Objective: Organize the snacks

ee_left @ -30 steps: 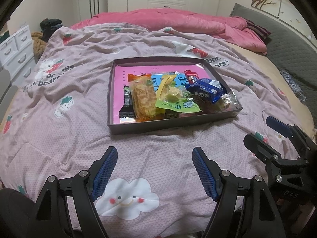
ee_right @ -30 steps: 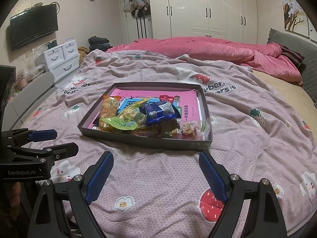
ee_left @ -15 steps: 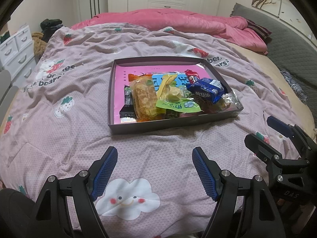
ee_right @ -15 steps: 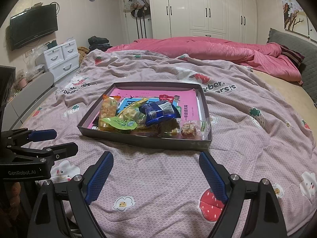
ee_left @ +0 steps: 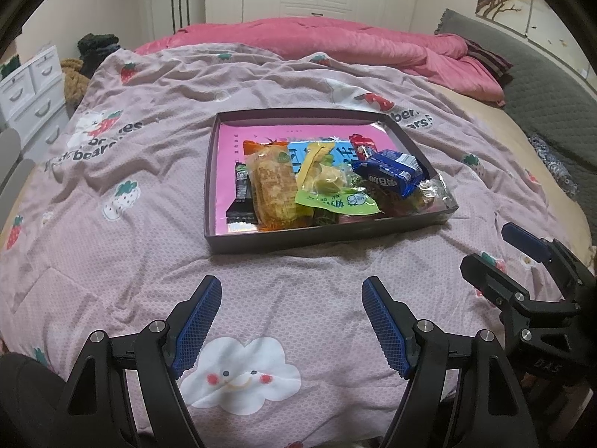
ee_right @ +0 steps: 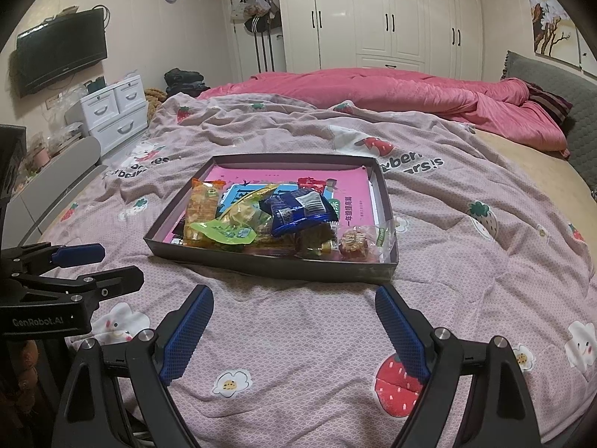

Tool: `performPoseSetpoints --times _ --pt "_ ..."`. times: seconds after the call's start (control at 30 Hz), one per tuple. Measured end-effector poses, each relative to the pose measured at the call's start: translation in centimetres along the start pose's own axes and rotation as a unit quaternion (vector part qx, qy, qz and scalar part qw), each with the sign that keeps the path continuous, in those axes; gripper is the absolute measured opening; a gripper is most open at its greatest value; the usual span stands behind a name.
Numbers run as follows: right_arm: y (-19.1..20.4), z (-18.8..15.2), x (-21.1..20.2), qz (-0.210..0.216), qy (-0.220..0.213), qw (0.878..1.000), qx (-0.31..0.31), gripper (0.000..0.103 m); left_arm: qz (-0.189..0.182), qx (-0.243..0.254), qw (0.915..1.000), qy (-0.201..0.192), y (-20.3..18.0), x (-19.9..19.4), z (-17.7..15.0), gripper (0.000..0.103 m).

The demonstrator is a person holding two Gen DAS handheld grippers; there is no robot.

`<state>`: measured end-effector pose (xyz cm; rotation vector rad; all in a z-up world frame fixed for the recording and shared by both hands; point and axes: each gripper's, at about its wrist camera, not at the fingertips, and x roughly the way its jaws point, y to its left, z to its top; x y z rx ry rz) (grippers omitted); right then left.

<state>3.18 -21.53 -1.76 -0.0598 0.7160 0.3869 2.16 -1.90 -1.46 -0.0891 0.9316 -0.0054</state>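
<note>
A shallow dark cardboard tray (ee_left: 261, 240) with a pink floor sits on the pink strawberry-print quilt (ee_left: 123, 261), snack packets (ee_left: 324, 183) heaped in its near half. The left tool (ee_left: 289, 300) and right tool (ee_right: 293, 308) hover before it, both spread wide, gripping nothing.

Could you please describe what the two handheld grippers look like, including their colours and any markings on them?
Both the left gripper and the right gripper are black frames with angular arms and silver round bolts at the joints. Each has two jaws lined with blue, finely textured pads. The left gripper's side reads "GenRobot.AI" in the right wrist view; the right gripper's side shows the letters "DAS". No cables or sleeves are clearly visible.
</note>
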Motion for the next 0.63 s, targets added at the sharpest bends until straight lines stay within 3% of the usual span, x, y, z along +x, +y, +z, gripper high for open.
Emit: performPoseSetpoints --times 0.47,0.63 --pt "-0.8 0.0 0.7 -0.001 0.004 1.000 0.008 0.089 0.017 -0.003 0.9998 -0.008 0.4 0.3 0.2 0.079" --pt "-1.6 0.5 1.3 -0.001 0.000 1.000 0.017 0.090 0.045 -0.005 0.9981 -0.041 1.4 0.4 0.9 0.079"
